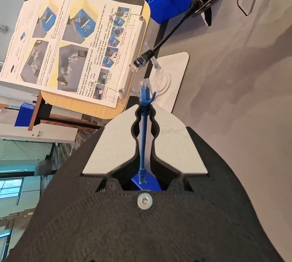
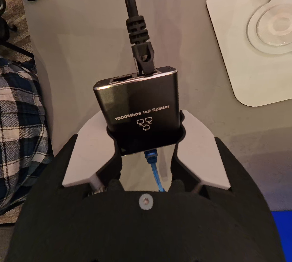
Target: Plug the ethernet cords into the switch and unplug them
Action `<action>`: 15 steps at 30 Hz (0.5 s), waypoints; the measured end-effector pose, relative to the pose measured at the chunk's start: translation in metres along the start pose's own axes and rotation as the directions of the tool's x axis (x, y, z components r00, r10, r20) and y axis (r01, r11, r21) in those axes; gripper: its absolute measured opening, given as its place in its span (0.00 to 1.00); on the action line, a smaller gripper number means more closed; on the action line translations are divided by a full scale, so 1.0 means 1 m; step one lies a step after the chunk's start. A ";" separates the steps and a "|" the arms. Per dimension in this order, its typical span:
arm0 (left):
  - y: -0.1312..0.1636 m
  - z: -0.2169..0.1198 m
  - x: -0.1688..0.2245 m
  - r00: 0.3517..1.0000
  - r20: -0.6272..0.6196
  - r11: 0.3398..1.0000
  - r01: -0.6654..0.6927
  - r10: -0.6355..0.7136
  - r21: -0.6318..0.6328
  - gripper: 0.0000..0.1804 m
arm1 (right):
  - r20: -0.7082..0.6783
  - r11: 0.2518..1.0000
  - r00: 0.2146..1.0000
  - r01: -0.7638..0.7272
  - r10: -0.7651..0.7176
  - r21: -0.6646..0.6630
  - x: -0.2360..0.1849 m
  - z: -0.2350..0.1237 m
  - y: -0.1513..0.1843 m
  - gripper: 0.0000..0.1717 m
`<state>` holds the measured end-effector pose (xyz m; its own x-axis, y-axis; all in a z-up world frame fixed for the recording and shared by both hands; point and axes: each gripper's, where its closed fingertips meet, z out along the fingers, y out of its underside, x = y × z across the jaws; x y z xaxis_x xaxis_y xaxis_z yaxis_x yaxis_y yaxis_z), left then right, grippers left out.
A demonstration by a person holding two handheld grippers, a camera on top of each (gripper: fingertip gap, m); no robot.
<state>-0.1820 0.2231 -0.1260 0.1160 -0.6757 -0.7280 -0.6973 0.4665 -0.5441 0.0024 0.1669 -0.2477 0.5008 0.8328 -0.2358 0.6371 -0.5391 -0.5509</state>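
Landmark: switch (image 2: 139, 104), small black box.

Left gripper (image 1: 144, 109): jaws closed on blue cord (image 1: 143, 136) at ribbed boot, clear plug pointing forward, free; switch far ahead, upper right in left wrist view.

Right gripper (image 2: 143, 128): jaws spread wide, clamped on switch sides.

Black cord (image 2: 140, 45) plugged into switch far face, right-hand port; left-hand port empty.

Second blue cord (image 2: 152, 162) plugged into switch near face, between fingers.

White pad (image 2: 237, 58) right of switch, on grey table (image 2: 79, 33).
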 end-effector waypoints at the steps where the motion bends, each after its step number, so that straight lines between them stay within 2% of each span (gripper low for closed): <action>1: 0.000 0.001 0.000 1.000 0.004 1.000 -0.005 0.005 0.002 0.05 | -0.001 1.000 1.000 0.001 -0.001 -0.001 0.000 0.000 0.000 0.46; 7: 0.002 0.005 0.007 0.999 -0.035 1.000 -0.018 0.017 -0.025 0.05 | -0.008 1.000 1.000 0.006 -0.006 -0.006 0.001 0.000 0.000 0.46; 11: 0.004 0.011 0.026 0.981 -0.187 0.998 0.050 -0.058 -0.049 0.05 | -0.028 1.000 0.999 0.028 -0.028 -0.006 0.002 -0.001 -0.002 0.46; 15: 0.004 0.020 0.054 0.898 -0.400 0.983 0.162 -0.182 -0.085 0.05 | -0.062 0.998 0.996 0.064 -0.065 -0.016 0.003 -0.004 -0.004 0.46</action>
<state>-0.1648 0.2000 -0.1756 -0.0515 -0.9203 -0.3878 -0.7270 0.3008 -0.6172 0.0038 0.1713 -0.2435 0.4934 0.8569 -0.1493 0.6771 -0.4861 -0.5524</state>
